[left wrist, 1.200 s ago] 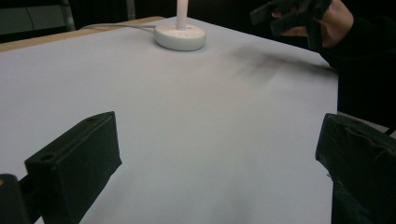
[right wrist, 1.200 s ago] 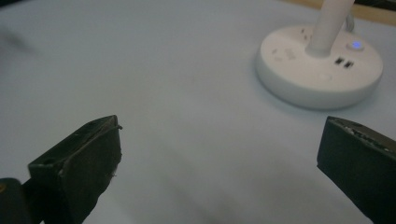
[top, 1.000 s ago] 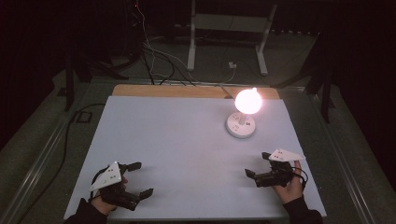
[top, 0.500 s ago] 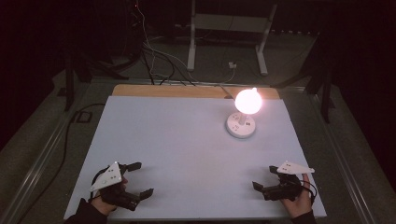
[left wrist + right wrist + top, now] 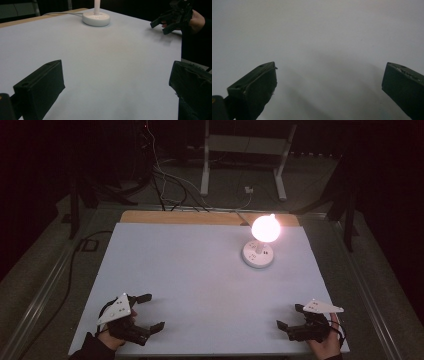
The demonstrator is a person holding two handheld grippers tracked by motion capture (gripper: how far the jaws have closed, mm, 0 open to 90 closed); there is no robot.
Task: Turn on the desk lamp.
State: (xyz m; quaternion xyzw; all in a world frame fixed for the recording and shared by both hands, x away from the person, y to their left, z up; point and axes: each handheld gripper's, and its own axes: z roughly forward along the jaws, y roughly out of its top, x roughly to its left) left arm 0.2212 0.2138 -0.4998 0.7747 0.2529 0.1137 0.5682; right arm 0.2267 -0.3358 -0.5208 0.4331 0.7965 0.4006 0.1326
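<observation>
A small lamp stands on the white table top (image 5: pixel 200 270) at the back right, its round bulb (image 5: pixel 265 228) glowing above a white disc base (image 5: pixel 258 254). The left gripper view shows the base (image 5: pixel 96 18) at the far side. My left gripper (image 5: pixel 152 311) rests near the front left corner, open, nothing between its jaws (image 5: pixel 117 72). My right gripper (image 5: pixel 289 316) sits near the front right corner, also open and holding nothing (image 5: pixel 329 75). It is seen across the table as the right gripper (image 5: pixel 158 27), held by a hand.
A wooden strip (image 5: pixel 175 217) runs along the table's back edge. The lamp's cord (image 5: pixel 65 13) leads off the back. Cables (image 5: pixel 165 180) lie on the dark floor behind, beside a metal stand (image 5: pixel 245 150). A rail (image 5: pixel 45 285) lines the left side.
My right gripper has drawn back toward the front right corner of the table, still open. The left gripper and the lamp have not moved.
</observation>
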